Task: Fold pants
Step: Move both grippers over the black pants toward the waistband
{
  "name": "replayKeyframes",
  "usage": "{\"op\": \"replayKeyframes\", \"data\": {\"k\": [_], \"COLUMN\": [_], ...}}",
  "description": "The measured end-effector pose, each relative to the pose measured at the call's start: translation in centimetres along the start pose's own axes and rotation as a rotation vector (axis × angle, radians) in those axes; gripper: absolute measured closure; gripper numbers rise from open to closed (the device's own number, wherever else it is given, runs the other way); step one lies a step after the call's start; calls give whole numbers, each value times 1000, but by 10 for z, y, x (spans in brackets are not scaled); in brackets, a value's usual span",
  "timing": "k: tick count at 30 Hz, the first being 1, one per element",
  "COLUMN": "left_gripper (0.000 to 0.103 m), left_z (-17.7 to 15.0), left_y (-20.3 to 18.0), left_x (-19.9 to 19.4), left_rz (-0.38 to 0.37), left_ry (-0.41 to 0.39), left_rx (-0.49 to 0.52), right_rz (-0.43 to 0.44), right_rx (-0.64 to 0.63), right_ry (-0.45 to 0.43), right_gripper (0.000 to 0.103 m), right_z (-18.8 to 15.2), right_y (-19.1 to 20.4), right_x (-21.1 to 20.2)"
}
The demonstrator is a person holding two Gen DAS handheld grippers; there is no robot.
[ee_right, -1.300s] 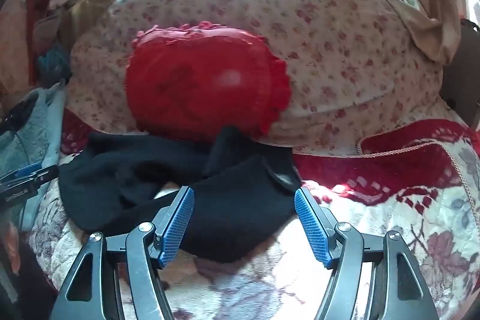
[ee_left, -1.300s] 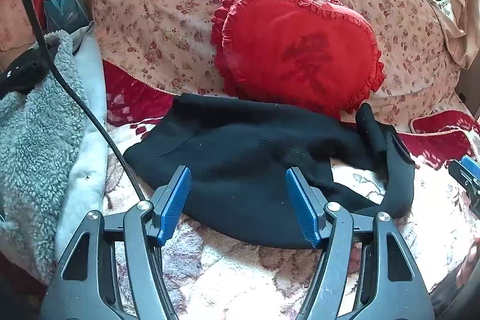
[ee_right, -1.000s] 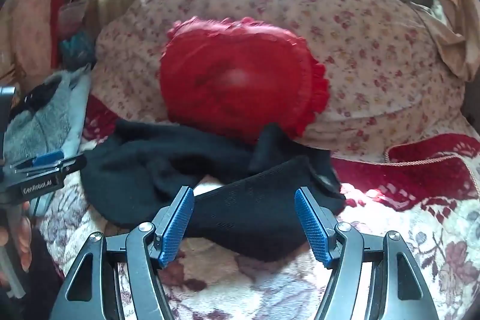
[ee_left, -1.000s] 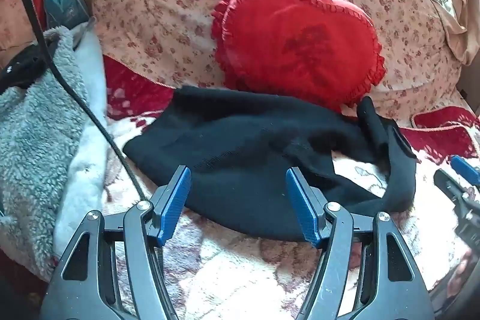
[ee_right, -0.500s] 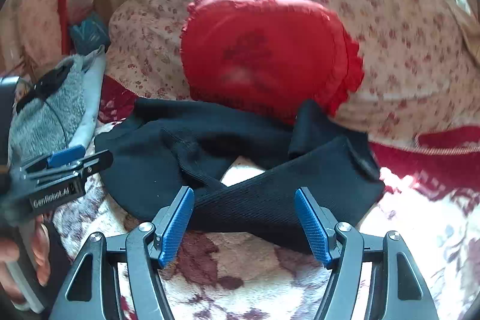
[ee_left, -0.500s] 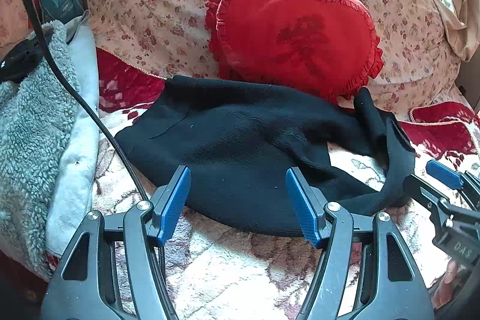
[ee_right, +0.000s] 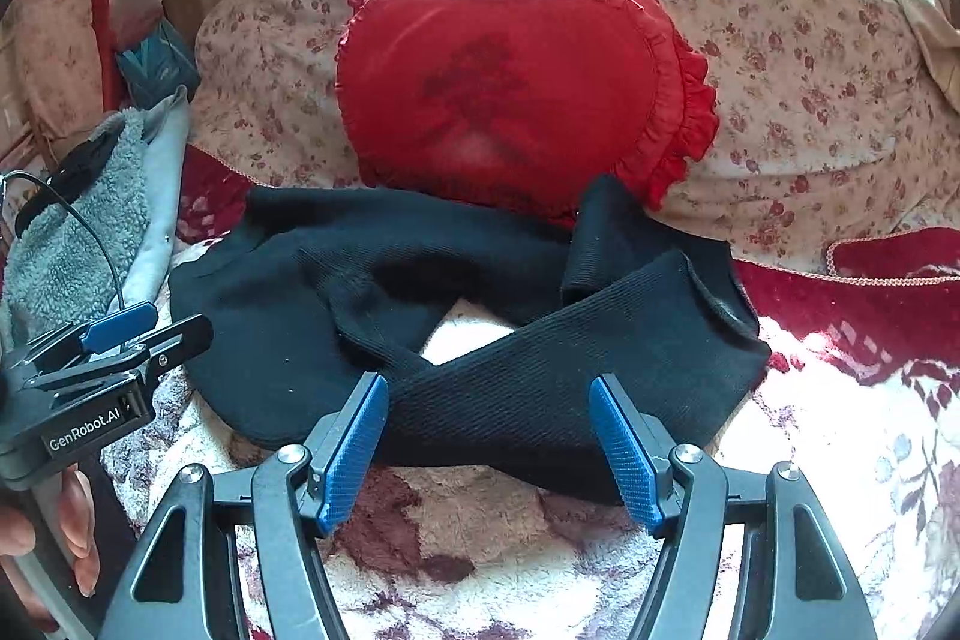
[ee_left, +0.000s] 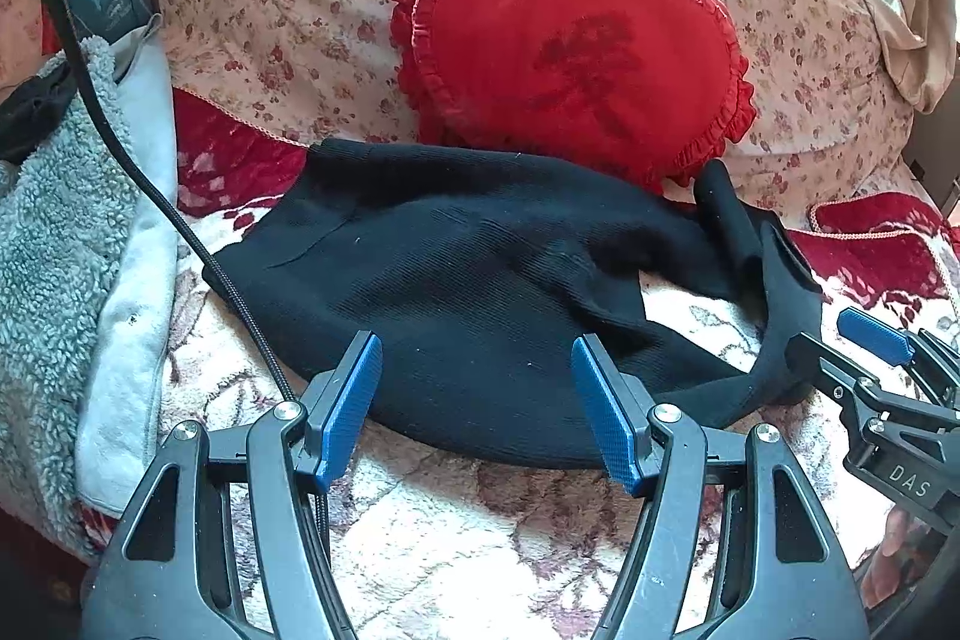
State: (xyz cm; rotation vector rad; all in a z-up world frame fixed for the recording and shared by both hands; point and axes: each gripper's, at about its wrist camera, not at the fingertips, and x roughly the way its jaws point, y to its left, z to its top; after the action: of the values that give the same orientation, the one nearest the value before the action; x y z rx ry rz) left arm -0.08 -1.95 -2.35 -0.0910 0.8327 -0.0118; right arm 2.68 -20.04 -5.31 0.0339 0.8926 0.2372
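your left claw (ee_left: 477, 400) tilts down toward the bed, its blue pads standing wide apart with nothing pinched between them; the near edge of the black pants (ee_left: 480, 292) lies just past the tips, on the flowered blanket (ee_left: 456, 550). your right claw (ee_right: 489, 430) tilts down at much the same slant, jaws also spread wide and gripping nothing, with the end of one pant leg lying across the gap just beyond the pads. the pants are spread across the middle of the blanket, the wide waist part toward the left, the two legs running right and crossing over each other so a patch of blanket shows between them. behind them, a red heart pillow (ee_right: 510, 88) leans on a big flowered cushion (ee_right: 810, 40), and one leg end touches the pillow's frill. a grey fleece (ee_left: 48, 232) lies along the left side, with a black cable (ee_left: 180, 220) running over it. in the right view your fingers (ee_right: 78, 538) curl round the left claw's handle.
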Motion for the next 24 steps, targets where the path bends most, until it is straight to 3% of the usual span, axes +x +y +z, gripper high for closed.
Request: {"op": "replayKeyframes", "data": {"k": [24], "left_gripper": [37], "left_z": [-1], "left_y": [1], "left_x": [16], "left_rz": [-2], "left_ry": [38], "left_rx": [-20], "right_rz": [26], "right_rx": [31], "right_ry": [12], "right_gripper": [35], "right_z": [10], "right_y": [1], "right_x": [13]}}
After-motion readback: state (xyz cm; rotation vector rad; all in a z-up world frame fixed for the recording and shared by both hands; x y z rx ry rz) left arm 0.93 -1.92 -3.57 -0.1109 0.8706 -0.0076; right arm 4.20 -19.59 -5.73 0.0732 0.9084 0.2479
